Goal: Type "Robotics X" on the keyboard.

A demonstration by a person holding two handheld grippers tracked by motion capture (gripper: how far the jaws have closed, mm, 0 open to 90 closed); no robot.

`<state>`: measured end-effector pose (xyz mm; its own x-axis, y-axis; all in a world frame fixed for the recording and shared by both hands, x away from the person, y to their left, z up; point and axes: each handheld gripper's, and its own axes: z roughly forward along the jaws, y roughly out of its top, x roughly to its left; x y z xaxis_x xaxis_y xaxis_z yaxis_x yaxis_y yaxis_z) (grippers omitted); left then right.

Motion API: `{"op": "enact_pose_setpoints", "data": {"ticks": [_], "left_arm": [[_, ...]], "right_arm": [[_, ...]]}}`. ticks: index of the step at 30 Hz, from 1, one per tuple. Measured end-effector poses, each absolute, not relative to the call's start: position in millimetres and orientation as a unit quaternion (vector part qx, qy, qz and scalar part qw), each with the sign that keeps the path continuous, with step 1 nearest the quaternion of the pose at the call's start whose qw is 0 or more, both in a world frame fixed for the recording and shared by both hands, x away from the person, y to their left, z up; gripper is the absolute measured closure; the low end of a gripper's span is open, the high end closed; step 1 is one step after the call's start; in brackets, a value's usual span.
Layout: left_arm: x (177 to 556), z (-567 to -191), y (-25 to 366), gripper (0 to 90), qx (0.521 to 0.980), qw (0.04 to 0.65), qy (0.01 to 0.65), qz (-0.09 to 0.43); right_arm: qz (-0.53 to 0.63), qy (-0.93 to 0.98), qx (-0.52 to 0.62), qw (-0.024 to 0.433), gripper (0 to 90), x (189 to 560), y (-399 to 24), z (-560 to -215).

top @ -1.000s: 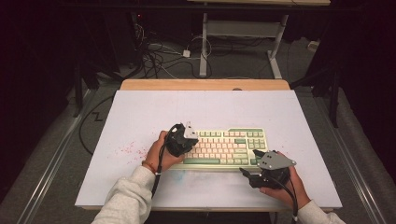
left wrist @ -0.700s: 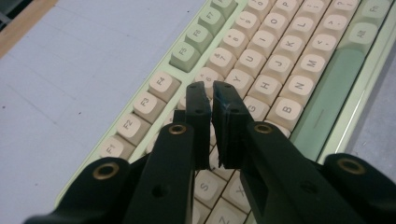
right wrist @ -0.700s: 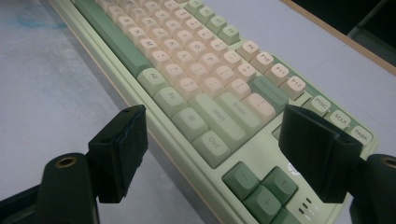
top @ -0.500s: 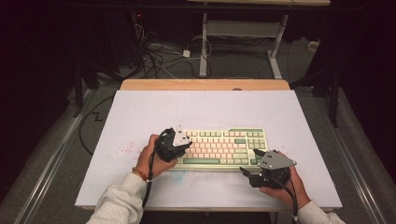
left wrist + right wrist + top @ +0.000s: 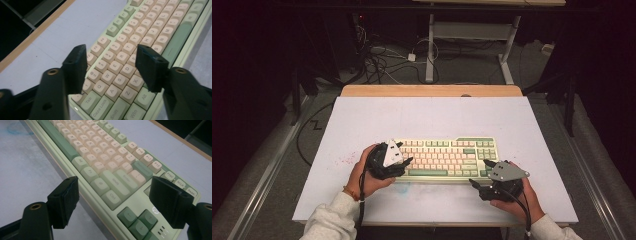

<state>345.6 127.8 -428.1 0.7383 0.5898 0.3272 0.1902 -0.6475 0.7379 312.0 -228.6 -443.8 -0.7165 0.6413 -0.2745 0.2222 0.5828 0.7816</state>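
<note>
Left gripper [image 5: 111,68]: jaws wide apart, holding nothing, poised above the left-end keys of the keyboard [image 5: 447,159]; right gripper [image 5: 113,202]: jaws likewise spread and empty, just off the near right corner; keyboard: flat on the white table [image 5: 427,115], near its front edge; judged rigid, moderately heavy, keycaps liable to pop off; best gripped by the case's two short ends.

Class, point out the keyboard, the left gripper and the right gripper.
keyboard [image 5: 447,157]: high view, middle of the key field.
left gripper [image 5: 111,63]: left gripper view, midway between its fingertips.
right gripper [image 5: 113,195]: right gripper view, midway between its fingertips.
</note>
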Motion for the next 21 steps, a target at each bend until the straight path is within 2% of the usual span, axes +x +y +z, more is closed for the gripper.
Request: {"op": "enact_pose_setpoints", "data": {"ticks": [2, 4, 9, 21], "left_arm": [[341, -429, 130, 33.0, 0.859, 0.353, 0.222, 0.296], [337, -430, 132, 26.9, 0.856, 0.358, 0.221, 0.302], [330, -430, 142, 22.7, 0.848, 0.369, 0.229, 0.304], [317, -441, 165, 18.7, 0.843, 0.365, 0.249, 0.307]], "right_arm": [[0.379, 0.845, 0.255, 0.276, 24.7, 312, -229, -444], [0.379, 0.845, 0.255, 0.276, 24.8, 312, -229, -443], [0.379, 0.847, 0.253, 0.274, 24.9, 312, -227, -444], [0.377, 0.849, 0.251, 0.272, 24.9, 312, -226, -445]]}}
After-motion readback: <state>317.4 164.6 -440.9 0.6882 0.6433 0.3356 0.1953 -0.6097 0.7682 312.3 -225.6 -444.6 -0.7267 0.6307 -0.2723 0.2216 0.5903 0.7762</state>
